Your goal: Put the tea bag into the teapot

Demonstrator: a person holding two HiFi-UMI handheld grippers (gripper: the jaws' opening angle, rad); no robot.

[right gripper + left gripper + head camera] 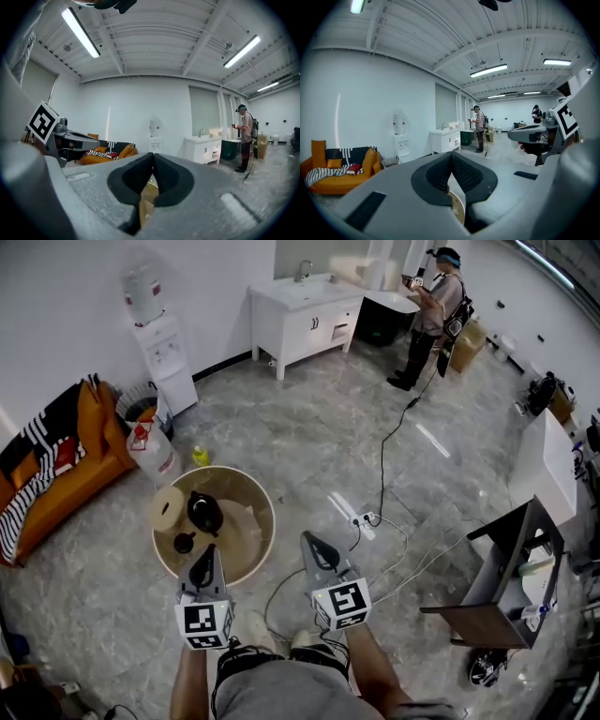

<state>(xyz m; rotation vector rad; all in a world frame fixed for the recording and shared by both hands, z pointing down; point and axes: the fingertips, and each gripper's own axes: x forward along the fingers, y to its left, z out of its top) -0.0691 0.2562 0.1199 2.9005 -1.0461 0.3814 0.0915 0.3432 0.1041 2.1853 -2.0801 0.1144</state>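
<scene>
Head view: your left gripper [208,551] hangs over the near edge of the round worktop [267,531]. Your right gripper [309,538] is off its right side, above the floor.

The black teapot [204,512] stands on the worktop, just ahead of the left gripper and apart from it. A tan round canister [168,509] sits right beside the teapot. The tea bag is too small to pick out in any view.

Left gripper view: jaws together at the tips, nothing between them. Only a sliver of the worktop rim [459,211] shows below. The teapot is hidden here.

Right gripper view: jaws of the right gripper [153,154] together, nothing held, with tan worktop showing through the gap below. This view alone shows the left gripper's marker cube [43,123] from the side.

Both gripper views show the orange sofa [342,180] and a person [244,138] at the far cabinet.
</scene>
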